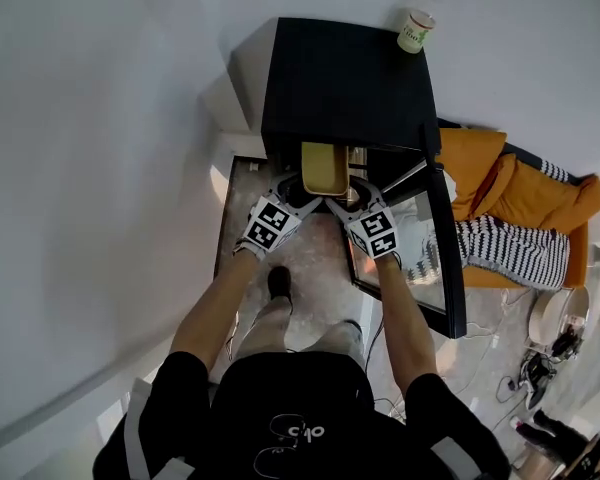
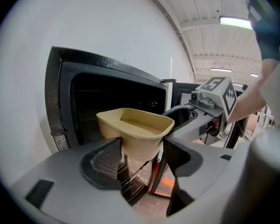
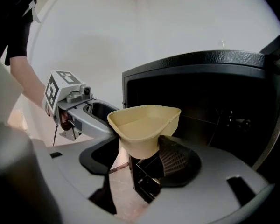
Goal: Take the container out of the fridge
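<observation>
A tan, open-topped container (image 1: 323,168) sits at the mouth of the black mini fridge (image 1: 345,83), its near end sticking out of the opening. My left gripper (image 1: 300,186) is shut on the container's near left corner (image 2: 137,129). My right gripper (image 1: 348,194) is shut on its near right corner (image 3: 144,125). In the left gripper view the left gripper (image 2: 141,150) has both jaws pressed against the container's sides. The right gripper view shows the right gripper (image 3: 139,155) clamped the same way. The container looks empty inside.
The fridge door (image 1: 445,253) hangs open to the right. A paper cup (image 1: 415,30) stands on the fridge's top back corner. An orange garment (image 1: 520,193) and a striped cloth (image 1: 510,250) lie right of the door. White wall runs along the left.
</observation>
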Demonstrator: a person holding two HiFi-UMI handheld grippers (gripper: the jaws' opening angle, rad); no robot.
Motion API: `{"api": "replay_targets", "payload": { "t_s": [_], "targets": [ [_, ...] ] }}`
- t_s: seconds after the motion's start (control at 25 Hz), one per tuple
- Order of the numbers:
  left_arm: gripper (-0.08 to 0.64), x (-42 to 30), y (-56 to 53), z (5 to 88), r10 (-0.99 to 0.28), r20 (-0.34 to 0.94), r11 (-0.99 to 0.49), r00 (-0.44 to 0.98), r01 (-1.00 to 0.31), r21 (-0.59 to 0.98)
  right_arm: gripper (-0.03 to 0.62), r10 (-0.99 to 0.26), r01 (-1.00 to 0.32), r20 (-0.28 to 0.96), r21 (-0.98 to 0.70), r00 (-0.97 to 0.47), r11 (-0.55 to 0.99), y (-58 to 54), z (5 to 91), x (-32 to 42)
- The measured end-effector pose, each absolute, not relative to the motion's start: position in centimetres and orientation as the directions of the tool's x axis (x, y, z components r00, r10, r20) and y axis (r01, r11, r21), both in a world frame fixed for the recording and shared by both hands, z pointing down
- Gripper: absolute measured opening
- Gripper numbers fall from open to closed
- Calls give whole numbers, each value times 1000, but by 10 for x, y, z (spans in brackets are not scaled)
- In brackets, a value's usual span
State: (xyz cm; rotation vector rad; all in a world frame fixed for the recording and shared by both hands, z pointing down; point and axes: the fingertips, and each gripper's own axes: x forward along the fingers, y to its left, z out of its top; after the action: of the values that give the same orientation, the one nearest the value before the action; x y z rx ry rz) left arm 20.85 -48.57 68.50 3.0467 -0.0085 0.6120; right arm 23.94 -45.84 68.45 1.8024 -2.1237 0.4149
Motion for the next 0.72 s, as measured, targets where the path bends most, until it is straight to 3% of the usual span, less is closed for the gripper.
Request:
{"api": "replay_targets", "payload": {
  "t_s": [0.72],
  "targets": [
    [282,152,-371,628,-118,349,-993,930,-106,-55,278,-898,-970,378,0,-225,243,-346,628,187]
  ]
}}
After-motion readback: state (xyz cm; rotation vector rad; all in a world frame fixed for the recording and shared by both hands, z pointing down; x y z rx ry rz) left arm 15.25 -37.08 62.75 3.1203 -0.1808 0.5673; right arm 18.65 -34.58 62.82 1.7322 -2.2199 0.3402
